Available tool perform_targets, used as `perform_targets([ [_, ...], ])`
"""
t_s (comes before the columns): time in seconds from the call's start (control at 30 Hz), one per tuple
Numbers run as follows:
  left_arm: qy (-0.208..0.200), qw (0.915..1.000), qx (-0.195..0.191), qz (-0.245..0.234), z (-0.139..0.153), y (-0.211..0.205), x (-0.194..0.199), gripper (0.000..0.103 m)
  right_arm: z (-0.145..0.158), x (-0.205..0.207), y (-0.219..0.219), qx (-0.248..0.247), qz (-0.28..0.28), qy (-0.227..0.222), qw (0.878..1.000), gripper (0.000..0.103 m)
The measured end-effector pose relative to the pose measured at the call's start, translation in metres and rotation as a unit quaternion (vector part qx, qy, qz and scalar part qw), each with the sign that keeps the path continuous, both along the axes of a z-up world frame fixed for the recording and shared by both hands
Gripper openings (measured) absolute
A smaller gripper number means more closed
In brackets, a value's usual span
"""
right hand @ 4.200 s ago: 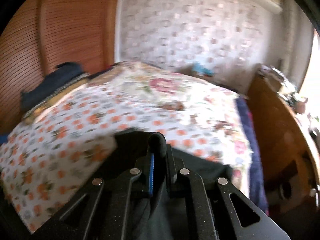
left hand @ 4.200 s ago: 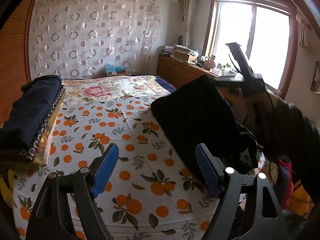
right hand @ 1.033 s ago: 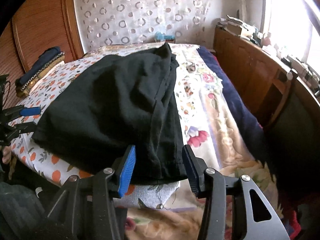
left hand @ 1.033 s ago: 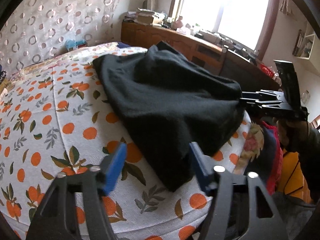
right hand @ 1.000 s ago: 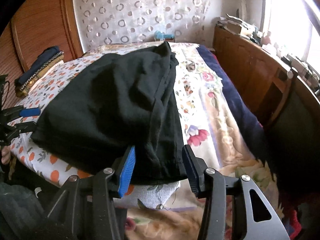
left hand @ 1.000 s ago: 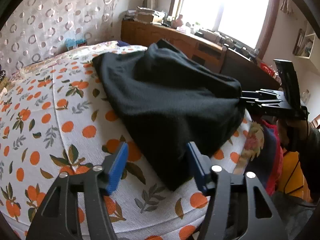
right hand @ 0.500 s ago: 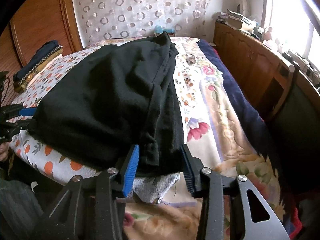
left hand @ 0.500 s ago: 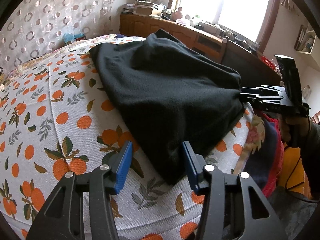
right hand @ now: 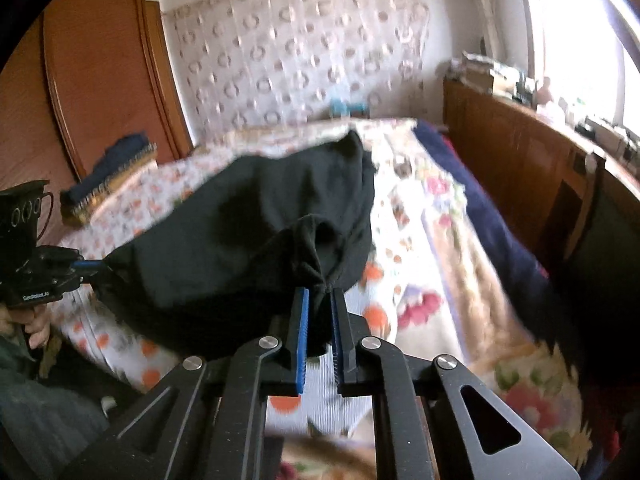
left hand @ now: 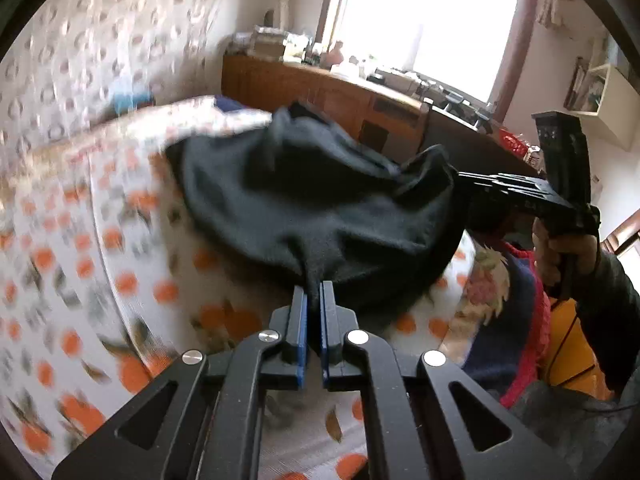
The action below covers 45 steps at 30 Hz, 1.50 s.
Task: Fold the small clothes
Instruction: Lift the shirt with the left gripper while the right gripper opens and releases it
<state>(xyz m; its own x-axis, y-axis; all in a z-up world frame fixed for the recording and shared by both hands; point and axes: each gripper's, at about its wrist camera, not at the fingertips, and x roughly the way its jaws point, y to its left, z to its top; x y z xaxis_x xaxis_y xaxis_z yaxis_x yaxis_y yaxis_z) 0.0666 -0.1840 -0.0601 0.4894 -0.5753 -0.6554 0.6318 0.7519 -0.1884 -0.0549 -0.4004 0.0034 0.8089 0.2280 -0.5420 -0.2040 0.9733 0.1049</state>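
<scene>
Black garment, bunched and sagging over the near part of the bed, pinched at two near corners and lifted a little off the orange-dotted sheet; far end draped toward the flowered cover further up the bed. Fabric gathered into folds at each pinch, hanging slack between the two.

Left hand-held gripper clenched on one near corner, blue pads pressing a thin fold of the cloth between them. Right hand-held gripper grasping the other near corner, jaws closing on a thicker wad of black fabric held between the blue pads. Seen also from the opposite camera: right hand-held gripper at the garment's right edge, gripped by a hand in a dark sleeve; left hand-held gripper at the garment's left edge in the right wrist view, with fingers below it.

Beyond the garment: folded dark blue cloth on a trimmed cushion at the far left of the bed, beside a wooden wardrobe. Patterned curtain behind the bed. Wooden sideboard along the right wall under a bright window, cluttered on top. Background blurred in both views.
</scene>
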Motion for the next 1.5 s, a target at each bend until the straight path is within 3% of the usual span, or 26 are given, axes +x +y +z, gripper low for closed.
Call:
perform_targets([
  [0.23, -0.046, 0.9984, -0.023, 0.022, 0.052, 0.007, 0.036, 0.005, 0.038, 0.033, 0.001, -0.011, -0.005, -0.054, 0.998, 0.01],
  [0.37, -0.053, 0.9973, -0.027, 0.043, 0.063, 0.009, 0.077, 0.005, 0.05, 0.072, 0.003, -0.019, -0.013, -0.065, 0.998, 0.009],
  [0.57, -0.038, 0.9966, -0.019, 0.071, 0.061, 0.01, 0.151, 0.005, 0.051, 0.137, 0.013, -0.033, -0.017, -0.064, 0.997, 0.01],
  [0.77, -0.011, 0.9968, 0.005, 0.079, 0.04, 0.005, 0.212, 0.005, 0.033, 0.202, 0.024, -0.057, -0.016, -0.025, 0.998, 0.01],
  [1.0, 0.029, 0.9965, 0.003, 0.079, 0.016, 0.004, 0.247, 0.006, 0.023, 0.255, 0.027, -0.051, -0.027, 0.008, 0.998, 0.01],
  [1.03, 0.028, 0.9964, 0.002, 0.08, 0.018, 0.006, 0.248, 0.011, 0.026, 0.256, 0.026, -0.053, -0.033, 0.006, 0.998, 0.01],
  [1.07, 0.025, 0.9964, 0.002, 0.082, 0.019, 0.006, 0.25, 0.028, 0.031, 0.257, 0.026, -0.057, -0.039, 0.001, 0.998, 0.01],
  [1.13, 0.014, 0.9962, 0.0, 0.086, 0.024, 0.013, 0.247, 0.052, 0.039, 0.251, 0.025, -0.056, -0.048, -0.009, 0.997, 0.016],
  [1.17, 0.011, 0.9961, 0.0, 0.087, 0.026, 0.015, 0.247, 0.059, 0.043, 0.247, 0.024, -0.053, -0.054, -0.012, 0.997, 0.018],
  [1.2, 0.008, 0.9959, 0.003, 0.091, 0.028, 0.018, 0.246, 0.063, 0.043, 0.241, 0.023, -0.048, -0.053, -0.011, 0.997, 0.026],
  [1.23, 0.005, 0.9957, 0.004, 0.092, 0.029, 0.022, 0.243, 0.068, 0.043, 0.236, 0.023, -0.044, -0.047, -0.01, 0.998, 0.043],
  [1.3, 0.007, 0.9961, 0.005, 0.088, 0.028, 0.025, 0.24, 0.069, 0.039, 0.225, 0.023, -0.037, -0.037, -0.007, 0.999, 0.063],
  [1.33, 0.01, 0.9964, 0.008, 0.084, 0.025, 0.026, 0.237, 0.069, 0.037, 0.222, 0.023, -0.034, -0.032, -0.004, 0.999, 0.067],
  [1.5, 0.036, 0.9965, 0.029, 0.069, 0.001, 0.017, 0.238, 0.069, 0.018, 0.229, 0.029, -0.039, -0.006, 0.031, 0.999, 0.068],
])
